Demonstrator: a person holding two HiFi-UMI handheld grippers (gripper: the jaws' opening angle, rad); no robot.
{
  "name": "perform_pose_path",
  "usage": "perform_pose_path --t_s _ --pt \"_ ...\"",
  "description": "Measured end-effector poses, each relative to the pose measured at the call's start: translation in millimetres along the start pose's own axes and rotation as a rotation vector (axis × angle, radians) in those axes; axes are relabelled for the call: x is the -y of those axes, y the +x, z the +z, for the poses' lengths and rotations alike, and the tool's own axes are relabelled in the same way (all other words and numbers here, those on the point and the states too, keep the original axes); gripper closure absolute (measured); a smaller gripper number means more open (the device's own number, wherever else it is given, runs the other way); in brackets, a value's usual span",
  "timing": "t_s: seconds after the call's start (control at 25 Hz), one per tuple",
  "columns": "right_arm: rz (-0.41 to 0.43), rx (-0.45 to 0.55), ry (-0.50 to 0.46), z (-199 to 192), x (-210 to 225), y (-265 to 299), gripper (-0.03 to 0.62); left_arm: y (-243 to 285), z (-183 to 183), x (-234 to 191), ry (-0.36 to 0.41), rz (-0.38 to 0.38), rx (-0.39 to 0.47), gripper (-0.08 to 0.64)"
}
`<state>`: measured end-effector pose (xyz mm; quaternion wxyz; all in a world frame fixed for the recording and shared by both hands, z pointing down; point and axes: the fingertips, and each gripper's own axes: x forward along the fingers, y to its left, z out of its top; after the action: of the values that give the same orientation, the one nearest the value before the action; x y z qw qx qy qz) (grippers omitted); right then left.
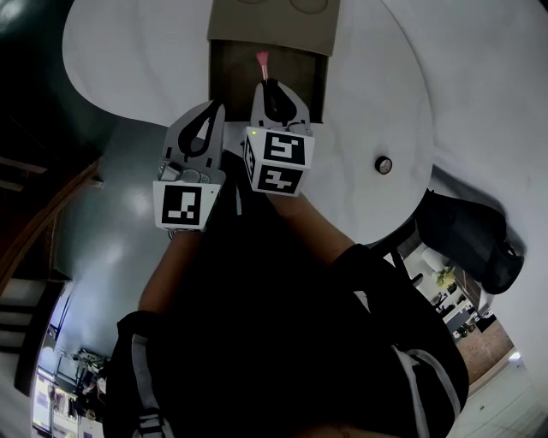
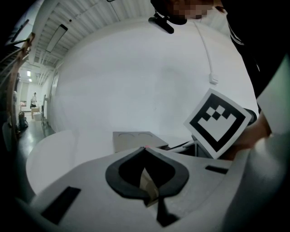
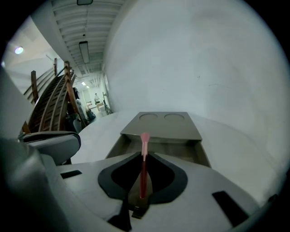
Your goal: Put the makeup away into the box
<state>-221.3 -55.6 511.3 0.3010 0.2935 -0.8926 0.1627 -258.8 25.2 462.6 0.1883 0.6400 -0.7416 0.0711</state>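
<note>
My right gripper (image 1: 267, 85) (image 3: 144, 153) is shut on a makeup brush (image 1: 262, 62) (image 3: 144, 138) that has a red handle and a pink tip. The tip pokes out past the jaws, over the open drawer (image 1: 231, 77) (image 3: 181, 150) of a grey-tan box (image 1: 274, 26) (image 3: 163, 123) on the white round table (image 1: 377, 94). My left gripper (image 1: 217, 107) (image 2: 145, 148) hangs just left of it at the drawer's near left corner, its jaws together with nothing between them. The box lid (image 2: 136, 139) has two round recesses.
A small dark round pot (image 1: 383, 165) sits on the table to the right. A black bag or seat (image 1: 471, 239) lies off the table's right edge. A person stands behind the table in the left gripper view.
</note>
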Motion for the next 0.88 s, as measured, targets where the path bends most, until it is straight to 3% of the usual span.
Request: perform_pose_path --t_s 0.48,0.64,0.88 --pt "-0.017 -0.098 0.001 -12 -8 26 0.525 10 -17 -15 -0.04 -0.002 -0.041 0.554" --pt "0.038 -0.098 0.019 -11 -18 25 0.379 10 -15 -12 -0.033 -0.006 -0.036 0.554" --pt "0.038 -0.055 0.059 -8 -9 13 0.382 5 -9 -2 -0.004 -0.013 -0.023 0.554"
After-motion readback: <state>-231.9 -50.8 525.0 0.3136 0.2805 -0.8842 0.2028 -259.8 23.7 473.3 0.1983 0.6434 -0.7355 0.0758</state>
